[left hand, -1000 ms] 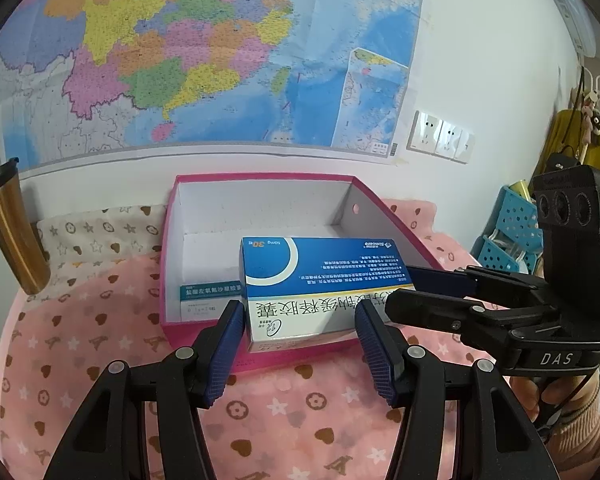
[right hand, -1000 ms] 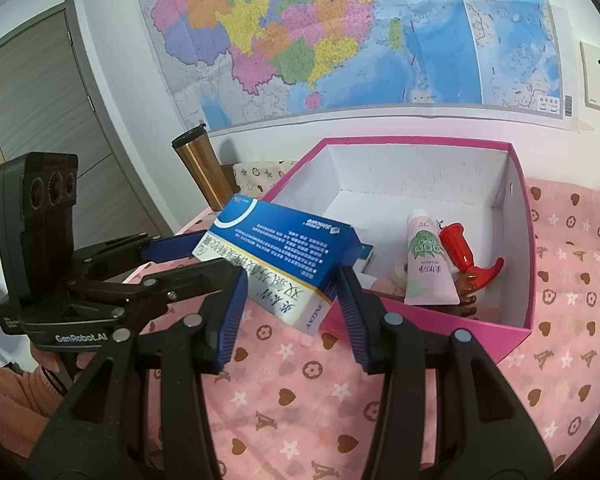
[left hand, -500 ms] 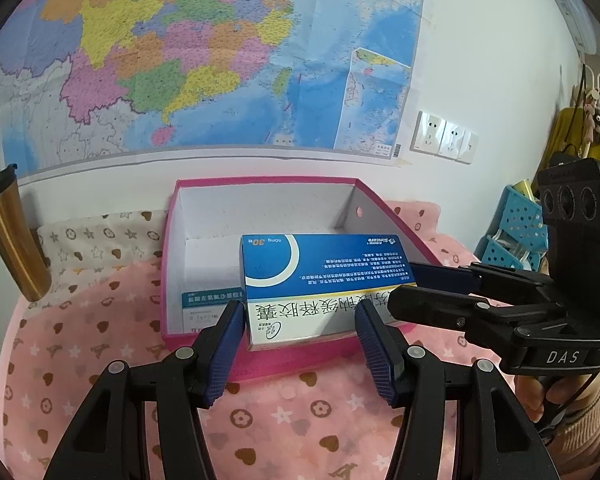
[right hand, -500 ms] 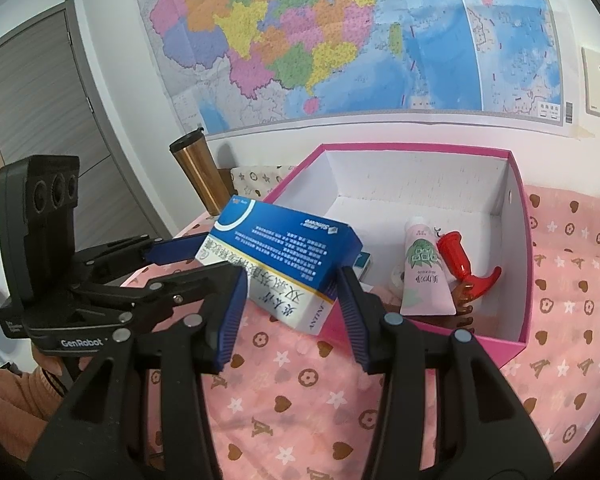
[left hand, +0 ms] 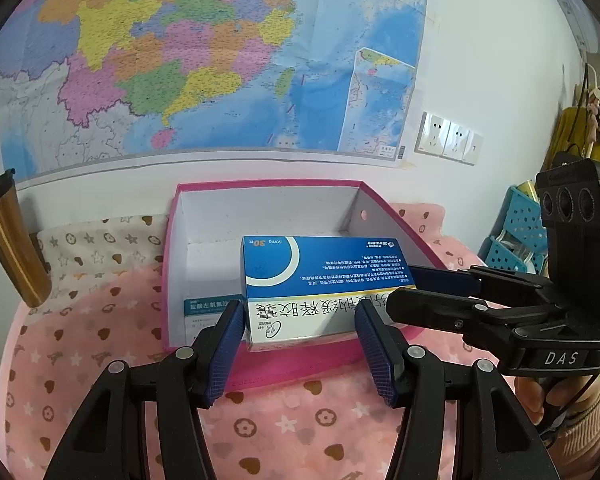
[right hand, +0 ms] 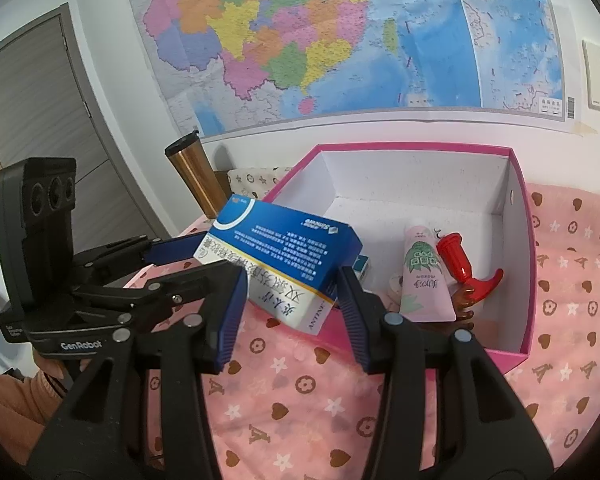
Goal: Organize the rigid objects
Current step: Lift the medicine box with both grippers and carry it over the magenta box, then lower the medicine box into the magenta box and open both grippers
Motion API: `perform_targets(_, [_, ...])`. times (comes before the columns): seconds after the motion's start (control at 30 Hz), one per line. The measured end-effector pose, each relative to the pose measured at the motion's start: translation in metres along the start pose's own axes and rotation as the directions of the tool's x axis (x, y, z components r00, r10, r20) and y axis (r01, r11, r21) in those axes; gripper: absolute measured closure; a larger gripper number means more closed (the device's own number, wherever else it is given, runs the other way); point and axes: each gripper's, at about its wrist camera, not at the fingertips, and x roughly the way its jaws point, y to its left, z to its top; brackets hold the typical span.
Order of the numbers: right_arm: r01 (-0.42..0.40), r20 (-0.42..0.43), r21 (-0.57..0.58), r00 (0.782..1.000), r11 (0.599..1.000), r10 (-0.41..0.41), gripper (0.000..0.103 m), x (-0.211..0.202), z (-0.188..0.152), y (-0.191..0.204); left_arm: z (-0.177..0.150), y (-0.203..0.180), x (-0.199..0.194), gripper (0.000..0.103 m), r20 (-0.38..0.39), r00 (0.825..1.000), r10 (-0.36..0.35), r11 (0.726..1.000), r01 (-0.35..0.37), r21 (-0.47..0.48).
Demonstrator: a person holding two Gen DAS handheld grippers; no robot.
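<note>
**Spotter:** Where is the carton, and who has it?

**Operator:** The blue-and-white cardboard medicine carton [left hand: 320,280] hangs in the air over the near wall of the pink open-topped storage box [left hand: 300,372], white face toward me and blue face up. It is not resting on anything I can see. My left gripper [left hand: 300,340] has its blue pads closed in on one end, and my right gripper [right hand: 290,304] is clamped on the other end. I can't tell which one carries more of the weight.

**Spotter:** What is under it?

**Operator:** A small teal-and-white flat carton [left hand: 208,308] lies on the box floor at the near left corner, just beside where I'm heading. On the far right side there is a pink-and-white squeeze tube [right hand: 424,276] with a red plastic horn-shaped piece [right hand: 458,256] touching it. The middle of the floor looks bare.

**Spotter:** So how do you set it down well?

**Operator:** I judge the carton must first clear the near wall, so I move both hands forward together and level, without twisting the cardboard between them. Then I lower it flat onto the bare middle, with its long side parallel to the teal carton and away from the tube. I let one gripper go only once the carton sits on the floor, and the other after that. If I let go too early, one end could drop onto the rim and tip out onto the pink patterned cloth [left hand: 280,432].
</note>
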Motion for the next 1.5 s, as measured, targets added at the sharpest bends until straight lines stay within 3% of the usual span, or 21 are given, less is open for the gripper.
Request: perform_targets(1.5, [0.005, -0.012, 0.011, 1.000, 1.000, -0.005, 0.054, 0.011, 0.006, -0.007, 0.005, 0.013, 0.019, 0.046, -0.033, 0.999, 0.004, 1.000, -0.005, -0.023])
